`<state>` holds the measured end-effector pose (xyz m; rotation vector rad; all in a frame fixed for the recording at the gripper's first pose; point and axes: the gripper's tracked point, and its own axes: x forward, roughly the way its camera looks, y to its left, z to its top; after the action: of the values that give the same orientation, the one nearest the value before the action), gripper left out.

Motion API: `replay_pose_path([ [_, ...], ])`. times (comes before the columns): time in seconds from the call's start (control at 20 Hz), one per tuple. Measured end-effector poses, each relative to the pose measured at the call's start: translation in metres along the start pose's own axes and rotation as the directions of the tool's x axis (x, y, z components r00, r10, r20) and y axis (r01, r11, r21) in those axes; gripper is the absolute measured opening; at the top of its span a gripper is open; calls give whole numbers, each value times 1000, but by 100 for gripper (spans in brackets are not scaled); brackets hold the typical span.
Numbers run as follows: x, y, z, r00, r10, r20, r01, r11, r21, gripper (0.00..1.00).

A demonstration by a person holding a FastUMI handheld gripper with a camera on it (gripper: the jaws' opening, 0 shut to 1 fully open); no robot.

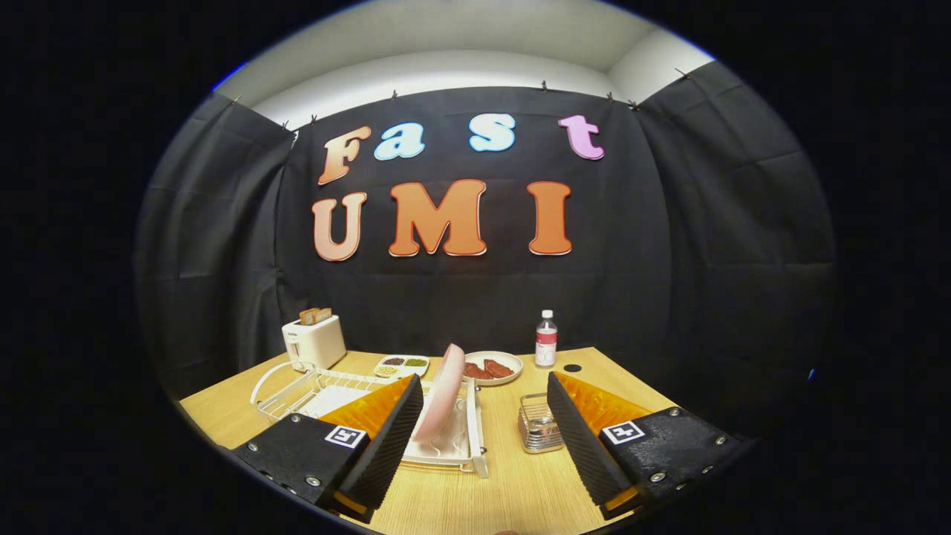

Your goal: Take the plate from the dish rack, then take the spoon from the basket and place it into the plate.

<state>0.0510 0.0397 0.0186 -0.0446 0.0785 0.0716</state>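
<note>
Gripper (486, 416): 2 black ribbed fingers (386, 438) with orange backs, spread wide apart, holding nothing, each base bearing 1 square black-and-white marker. Wooden table (520, 490): light grain, carrying all items listed. Dish rack (475, 423): white wire frame with white drip tray, standing just ahead of the left finger and partly hidden behind it, near corner reaching into the gap between the fingers. Plate (443, 390): pink, standing on edge in the rack, leaning slightly, lower rim seated in the tray, close beside the tip of the left finger but apart from it; untouched by either finger. Basket (538, 427): small metal wire holder, sitting on the table right of the rack, just beside the inner face of the right finger; contents too small to make out, spoon not discernible. Toaster (313, 342): cream-coloured, at the far left of the table beyond the rack, 2 slices of bread standing in its slots. Divided dish (402, 365): white, shallow, holding dark, green and pale portions, beyond the rack near the far table edge. Round plate (496, 366): white, holding reddish-brown pieces of food, just behind the pink plate. Bottle (546, 339): clear plastic, white cap, red label, upright at the far edge of the table. Round dark hole (572, 368): in the tabletop, near the bottle.
</note>
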Motion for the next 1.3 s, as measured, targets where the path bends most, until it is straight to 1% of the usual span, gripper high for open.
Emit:
replay_pose_path([
  [0.25, 52, 22, 26, 995, 35, -92, -41, 998, -56, 100],
  [0.4, 89, 31, 24, 981, 43, -191, -59, 995, -80, 100],
  [0.5, 112, 32, 12, 961, 26, -275, -56, 993, -101, 100],
  [0.7, 143, 30, -33, 895, -24, -446, -47, 988, -147, 100],
  [0.8, 154, 27, -52, 865, -51, -499, -35, 986, -163, 100],
  [0.9, 162, 32, -70, 838, -50, -544, -33, 989, -141, 99],
  [1.0, 167, 34, -84, 815, -51, -577, -25, 992, -123, 92],
  [1.05, 168, 35, -90, 801, -53, -596, -23, 993, -120, 79],
  [1.15, 168, 32, -104, 771, -72, -633, -11, 992, -125, 61],
  [1.2, 169, 32, -107, 762, -80, -643, -2, 992, -126, 54],
  [1.25, 171, 30, -105, 763, -102, -638, 22, 991, -133, 36],
  [1.3, 172, 28, -105, 761, -112, -639, 34, 990, -133, 33],
])
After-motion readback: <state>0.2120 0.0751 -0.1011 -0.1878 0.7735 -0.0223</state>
